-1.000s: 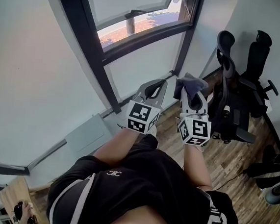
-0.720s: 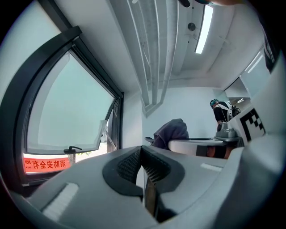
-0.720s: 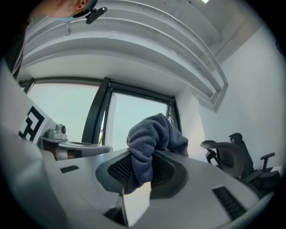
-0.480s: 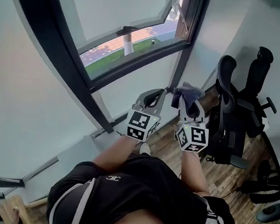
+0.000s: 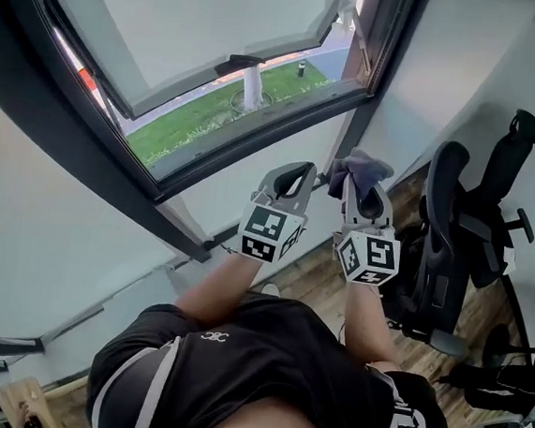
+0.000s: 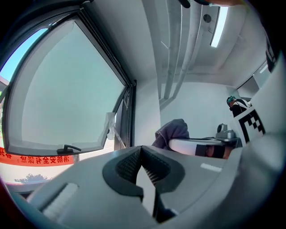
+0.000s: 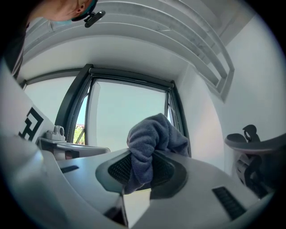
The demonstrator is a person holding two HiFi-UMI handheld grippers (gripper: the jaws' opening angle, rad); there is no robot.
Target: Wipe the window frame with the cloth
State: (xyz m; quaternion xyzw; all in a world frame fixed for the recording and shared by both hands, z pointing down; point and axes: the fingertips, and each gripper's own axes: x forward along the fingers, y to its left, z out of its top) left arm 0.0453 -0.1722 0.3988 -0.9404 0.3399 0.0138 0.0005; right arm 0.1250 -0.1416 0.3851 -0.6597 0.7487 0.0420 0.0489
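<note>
From the head view, the grey cloth (image 5: 360, 165) is bunched at the tip of the right gripper (image 5: 363, 197) and bulges out past its jaws. It sits just below the dark window frame (image 5: 256, 132), close to the upright at the frame's right-hand corner. I can't tell whether it touches. Both forearms reach forward from the person's body towards the window. The left gripper (image 5: 295, 175) is just beside the right one, and their marker cubes face up. A black office chair (image 5: 454, 236) stands off to the right.

In the left gripper view, the left gripper's (image 6: 141, 152) jaws are pressed together with nothing between them. The cloth (image 6: 172, 133) shows beyond them to the right, on the tip of the other gripper. The window frame (image 6: 127, 112) rises behind, and a window handle (image 6: 69, 149) sits on the lower edge of the opened sash.

In the right gripper view, the right gripper's (image 7: 142, 166) jaws are clamped on the cloth (image 7: 149, 138). A fold hangs down between the ribbed pads, and the bulk of it is heaped above them. The heap stands in front of the pane and the frame's upright (image 7: 176, 112). The chair (image 7: 254, 147) shows at the right edge.
</note>
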